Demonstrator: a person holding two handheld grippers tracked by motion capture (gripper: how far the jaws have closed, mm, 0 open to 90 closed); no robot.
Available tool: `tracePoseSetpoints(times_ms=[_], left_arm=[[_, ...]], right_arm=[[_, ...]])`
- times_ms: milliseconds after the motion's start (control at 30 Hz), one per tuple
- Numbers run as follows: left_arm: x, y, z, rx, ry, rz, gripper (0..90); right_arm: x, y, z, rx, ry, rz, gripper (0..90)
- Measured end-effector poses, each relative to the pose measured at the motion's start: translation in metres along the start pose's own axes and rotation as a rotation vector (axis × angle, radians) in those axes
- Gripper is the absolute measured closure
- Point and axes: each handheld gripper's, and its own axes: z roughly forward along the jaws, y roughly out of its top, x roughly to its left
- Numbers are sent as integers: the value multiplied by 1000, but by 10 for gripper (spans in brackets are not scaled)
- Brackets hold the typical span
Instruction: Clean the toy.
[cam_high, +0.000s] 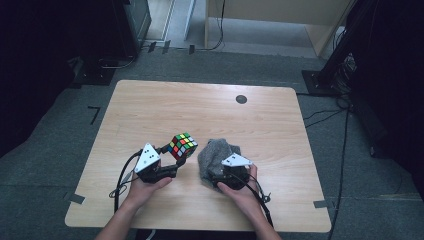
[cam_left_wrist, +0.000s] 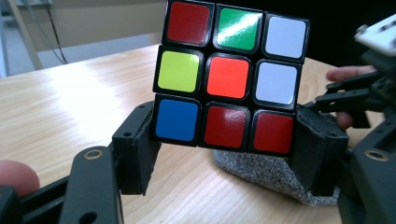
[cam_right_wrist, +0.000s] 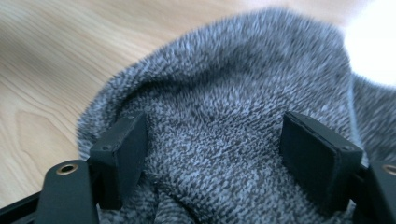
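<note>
1 scrambled cube (cam_left_wrist: 231, 77) – glossy stickers – black edges

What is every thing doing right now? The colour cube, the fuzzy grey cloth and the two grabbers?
Colour cube: scrambled, gripped above the table, tilted.
Grey cloth: crumpled in a heap on the table.
Left gripper: shut on the cube's bottom row.
Right gripper: open, jaws down in the cloth, a fold between them.
</note>
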Motion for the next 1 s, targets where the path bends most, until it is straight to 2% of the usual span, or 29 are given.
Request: tracePoseSetpoints(times_ms=[167,267,600,700,833,933,1000], left_arm=[[-3,0,1,8,-23,4,331],[-4,0,2,11,-26,5,330],[-7,0,3,22,-26,17,330],[-7,1,2,21,-21,11,331],[-5,1,1,7,-10,0,331],[-3,1,0,1,-12,-8,332],[-2,0,0,5,-11,-13,332]], right_arm=[[0,-2,4,27,5,-7,229],[0,-5,5,2,-1,-13,229],[3,-5,5,13,-25,-28,258],[5,-6,5,4,-50,-24,305],[4,-6,4,-1,-41,-22,372],[0,-7,2,-18,-33,-14,584],[0,-7,2,-24,-51,1,638]])
